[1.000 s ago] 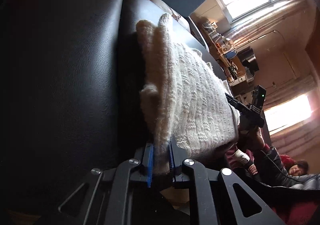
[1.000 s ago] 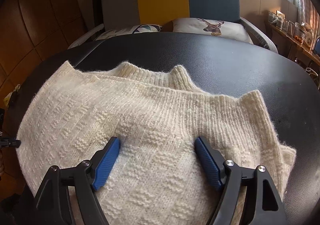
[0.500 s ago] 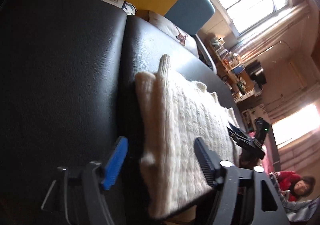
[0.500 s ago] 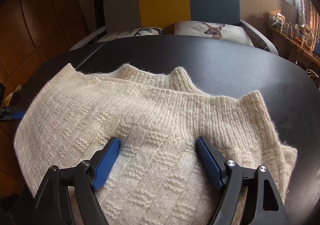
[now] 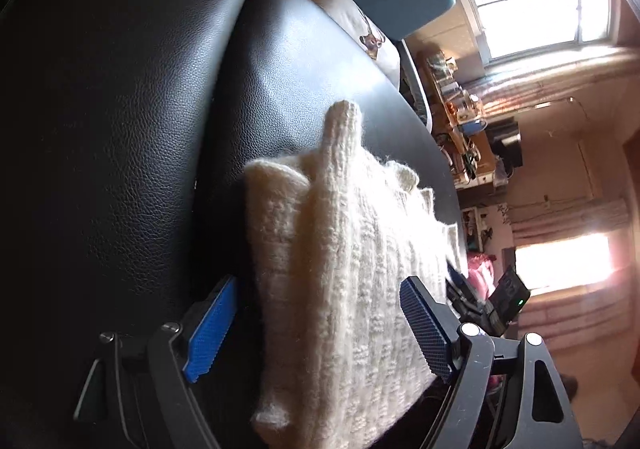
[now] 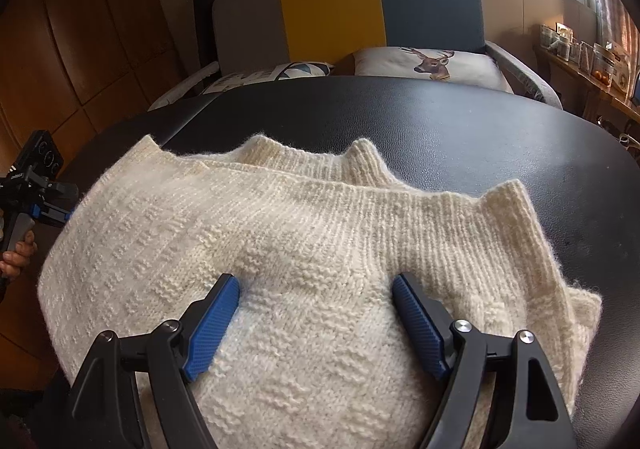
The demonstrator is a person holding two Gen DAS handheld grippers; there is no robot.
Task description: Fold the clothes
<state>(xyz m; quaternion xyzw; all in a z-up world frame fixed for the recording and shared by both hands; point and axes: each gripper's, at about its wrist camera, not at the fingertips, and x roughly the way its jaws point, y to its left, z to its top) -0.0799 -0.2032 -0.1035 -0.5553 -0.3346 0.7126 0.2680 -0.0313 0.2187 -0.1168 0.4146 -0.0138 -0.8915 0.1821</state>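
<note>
Right gripper (image 6: 316, 313): jaws wide, straddling the folded cream sweater (image 6: 304, 249), gripping nothing. Left gripper (image 5: 316, 325): jaws wide at the sweater's edge. Sweater lies on the black padded table (image 6: 460, 137); beyond stands a yellow-and-blue chair (image 6: 360, 5).

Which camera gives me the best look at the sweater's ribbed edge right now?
The right wrist view. It looks down on the folded cream sweater, with the ribbed band running across the frame in full. The left wrist view catches the sweater edge-on from one side, so the ribbing is foreshortened and mostly hidden.
</note>
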